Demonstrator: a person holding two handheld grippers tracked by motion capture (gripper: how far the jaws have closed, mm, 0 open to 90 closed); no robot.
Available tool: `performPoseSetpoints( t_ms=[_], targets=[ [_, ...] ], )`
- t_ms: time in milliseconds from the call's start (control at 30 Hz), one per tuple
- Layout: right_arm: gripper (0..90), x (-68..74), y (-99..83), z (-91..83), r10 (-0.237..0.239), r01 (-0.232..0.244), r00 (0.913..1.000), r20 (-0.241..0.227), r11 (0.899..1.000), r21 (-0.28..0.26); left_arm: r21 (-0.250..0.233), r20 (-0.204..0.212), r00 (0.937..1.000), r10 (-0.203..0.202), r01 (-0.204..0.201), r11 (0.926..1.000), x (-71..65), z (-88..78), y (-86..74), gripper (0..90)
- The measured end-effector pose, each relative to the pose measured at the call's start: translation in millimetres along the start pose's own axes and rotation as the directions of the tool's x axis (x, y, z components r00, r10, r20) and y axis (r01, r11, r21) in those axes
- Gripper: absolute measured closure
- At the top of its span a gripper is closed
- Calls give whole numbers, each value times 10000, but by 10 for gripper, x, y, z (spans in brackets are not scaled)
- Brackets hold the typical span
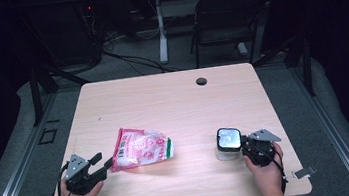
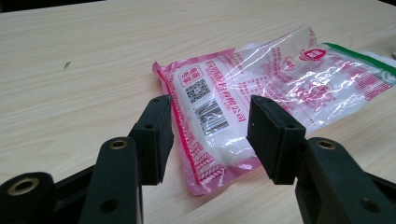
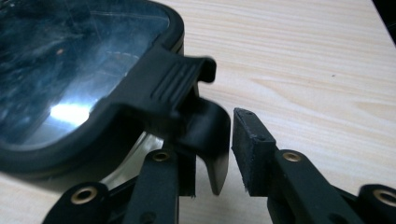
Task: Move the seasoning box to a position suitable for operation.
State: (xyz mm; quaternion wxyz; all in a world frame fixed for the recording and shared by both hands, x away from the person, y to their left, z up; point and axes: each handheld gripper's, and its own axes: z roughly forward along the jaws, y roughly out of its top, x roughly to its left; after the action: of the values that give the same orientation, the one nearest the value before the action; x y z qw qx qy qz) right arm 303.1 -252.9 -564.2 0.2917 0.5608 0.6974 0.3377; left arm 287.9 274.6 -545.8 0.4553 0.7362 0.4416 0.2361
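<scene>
My left gripper (image 1: 101, 166) sits at the lower left of the high view, its jaws spread apart and empty. In the left gripper view the bag (image 2: 261, 100) lies flat on the table (image 1: 173, 103), its near corner reaching between the two pads without touching either; nothing blocks the way to it. The bag is clear plastic with pink print, a barcode and white grains inside, and in the high view it lies left of centre (image 1: 141, 153), just beside the left gripper's tips.

My right gripper (image 1: 245, 145) is at the lower right of the high view, up against the jar (image 1: 228, 144), which has a black lid with a shiny clear top. In the right gripper view the lid's clasp (image 3: 184, 86) stands between my jaws; the right pad (image 3: 250, 149) is clear of it, so the jaws are parted, gripping nothing.

Beyond the table stands a chair (image 1: 225, 18).
</scene>
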Motion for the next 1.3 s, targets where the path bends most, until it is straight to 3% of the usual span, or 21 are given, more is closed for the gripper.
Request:
performPoseSetpoints(
  t_ms=[167,533,1000,1200,1233,1300],
  targets=[
    [795,5,50,25,62,-63,9999,111,10000,61,98,-118,9998,153,-152,9998,-3,-37,-27,503],
    [810,22,73,65,573,-565,9972,478,9983,-160,42,-259,9997,45,-44,10000,19,-66,-52,503],
    [810,16,108,19,785,-728,9944,706,9942,-789,38,-159,9996,236,-235,9997,-46,-70,-45,503],
    [810,136,163,-12,523,-489,9979,384,9952,-852,-4,-222,9996,186,-186,9998,-51,-102,-49,503],
    [809,249,193,-24,96,-79,9998,200,9964,-846,-40,-229,9995,216,-217,9998,-57,-112,-48,503],
    [809,348,224,-32,-141,138,9999,-22,9954,-952,-99,-189,9996,230,-232,9997,-73,-113,-49,503]
  ],
)
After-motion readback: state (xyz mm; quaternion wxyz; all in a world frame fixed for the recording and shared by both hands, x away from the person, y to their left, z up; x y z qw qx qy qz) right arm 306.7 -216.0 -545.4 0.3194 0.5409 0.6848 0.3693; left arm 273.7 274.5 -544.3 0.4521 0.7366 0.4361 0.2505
